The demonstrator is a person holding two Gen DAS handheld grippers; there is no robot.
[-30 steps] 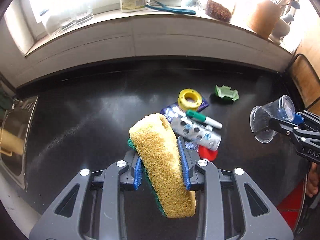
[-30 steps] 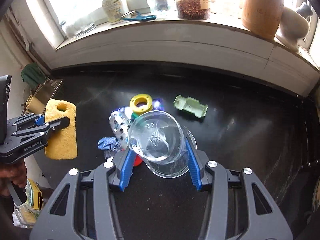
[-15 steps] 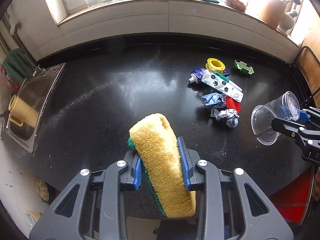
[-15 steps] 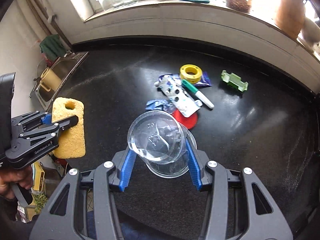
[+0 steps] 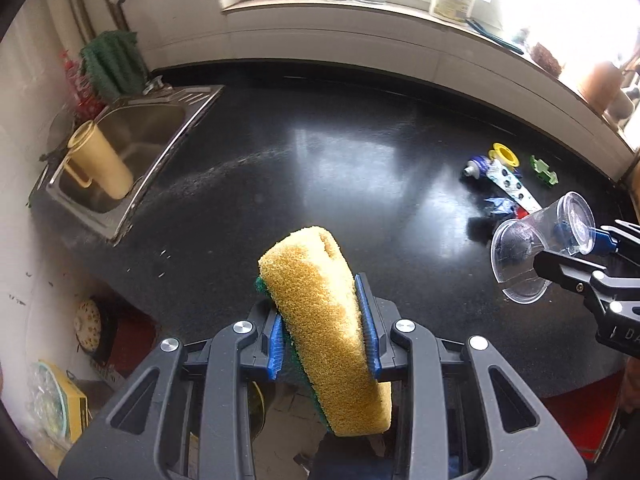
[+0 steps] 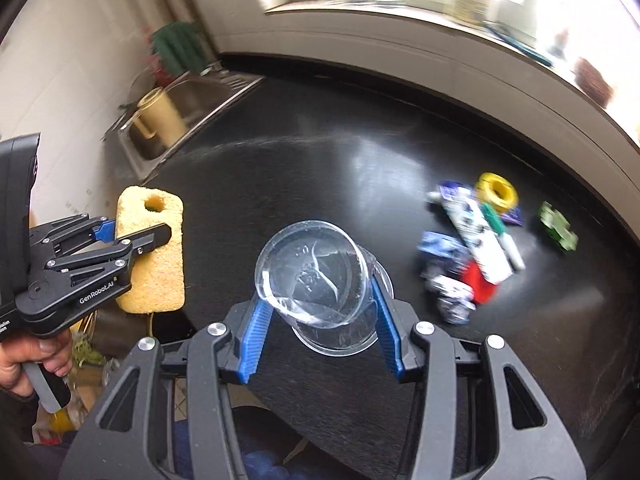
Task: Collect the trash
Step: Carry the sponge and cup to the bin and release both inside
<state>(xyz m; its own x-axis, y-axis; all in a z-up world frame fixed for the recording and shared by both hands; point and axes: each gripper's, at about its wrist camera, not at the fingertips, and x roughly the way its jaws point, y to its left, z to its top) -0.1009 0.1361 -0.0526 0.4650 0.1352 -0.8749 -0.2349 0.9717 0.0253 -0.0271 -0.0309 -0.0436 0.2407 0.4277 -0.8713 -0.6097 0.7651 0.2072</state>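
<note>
Countertop (image 5: 320,168) litter (image 6: 476,240) now lies farther from both tools.

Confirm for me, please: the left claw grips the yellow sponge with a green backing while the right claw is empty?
Not quite: the right claw is shut on a clear plastic cup, as the right wrist view shows. The left claw does grip the yellow sponge with a green backing.

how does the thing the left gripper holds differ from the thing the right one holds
The yellow porous sponge with a green backing is opaque and block-shaped; the clear plastic cup is see-through and round. The sponge looks soft and has a hole near its top end; the cup is thin-walled and rigid-looking, held on its side. Both are clamped between blue-padded jaws, above the black countertop.
</note>
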